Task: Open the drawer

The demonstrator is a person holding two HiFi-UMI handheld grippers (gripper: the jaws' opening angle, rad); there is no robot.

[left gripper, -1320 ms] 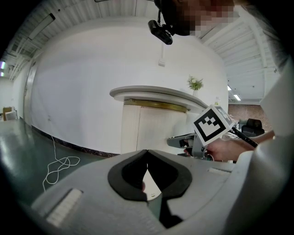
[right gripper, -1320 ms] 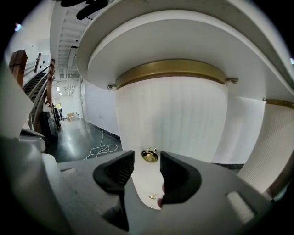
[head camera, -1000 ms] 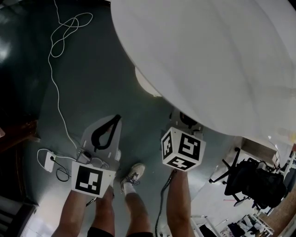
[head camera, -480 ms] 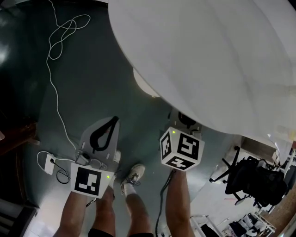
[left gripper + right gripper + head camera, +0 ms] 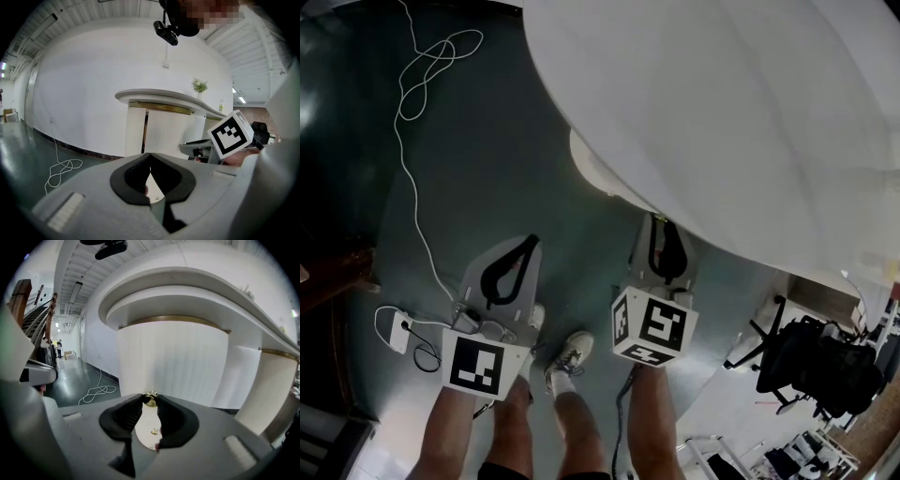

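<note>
A white counter [image 5: 722, 112] with a curved top fills the upper right of the head view. Below its edge a white fluted drawer front [image 5: 600, 173] juts out; in the right gripper view the same drawer front [image 5: 173, 366] stands close ahead. A small gold knob [image 5: 150, 401] sits on it, and my right gripper [image 5: 150, 398] is shut on that knob, its pads pressed on both sides. From above, the right gripper [image 5: 660, 225] reaches under the counter's edge. My left gripper [image 5: 533, 240] hangs over the floor to the left, shut and empty, as the left gripper view [image 5: 150, 155] also shows.
A white cable [image 5: 422, 75] loops over the dark green floor, ending at a plug block [image 5: 400, 328]. The person's legs and shoe [image 5: 567, 356] are below the grippers. A black office chair [image 5: 811, 366] stands at the lower right. A small plant [image 5: 199, 86] stands on the counter.
My right gripper has drawn back toward the person with the knob in its jaws, and the drawer front sticks out further from under the counter. The left gripper has stayed put.
</note>
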